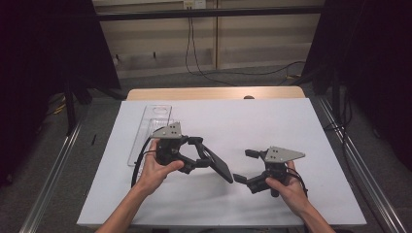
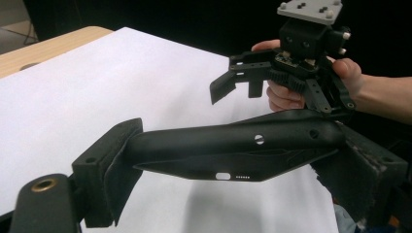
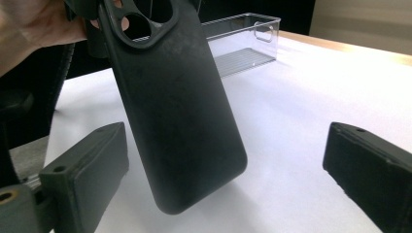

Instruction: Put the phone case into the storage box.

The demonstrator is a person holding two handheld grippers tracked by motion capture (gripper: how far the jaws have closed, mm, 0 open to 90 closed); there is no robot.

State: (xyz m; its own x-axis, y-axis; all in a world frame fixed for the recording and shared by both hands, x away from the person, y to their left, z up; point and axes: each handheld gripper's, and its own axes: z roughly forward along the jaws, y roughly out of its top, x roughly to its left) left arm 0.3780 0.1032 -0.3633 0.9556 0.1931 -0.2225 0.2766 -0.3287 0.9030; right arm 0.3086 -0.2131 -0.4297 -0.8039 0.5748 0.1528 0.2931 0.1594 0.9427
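Black phone case point(image 1: 219, 164) hangs above a white table sheet point(image 1: 272, 121), clamped across its width between the two jaws of the left gripper point(image 1: 203, 151), which a person's left hand point(image 1: 158, 171) holds over the left half of the table. From the left gripper view, the phone case point(image 2: 233, 150) spans the gap from one jaw pad to the other, its edge cut-outs facing the camera. The right gripper point(image 1: 247, 166), held in the right hand point(image 1: 290, 187), sits just beside the case's lower end with its jaws spread wide and nothing between them; in the right gripper view the case point(image 3: 177, 111) hangs tilted in front of those parted jaws. A clear plastic tray point(image 1: 150, 127) lies on the sheet behind the left hand.
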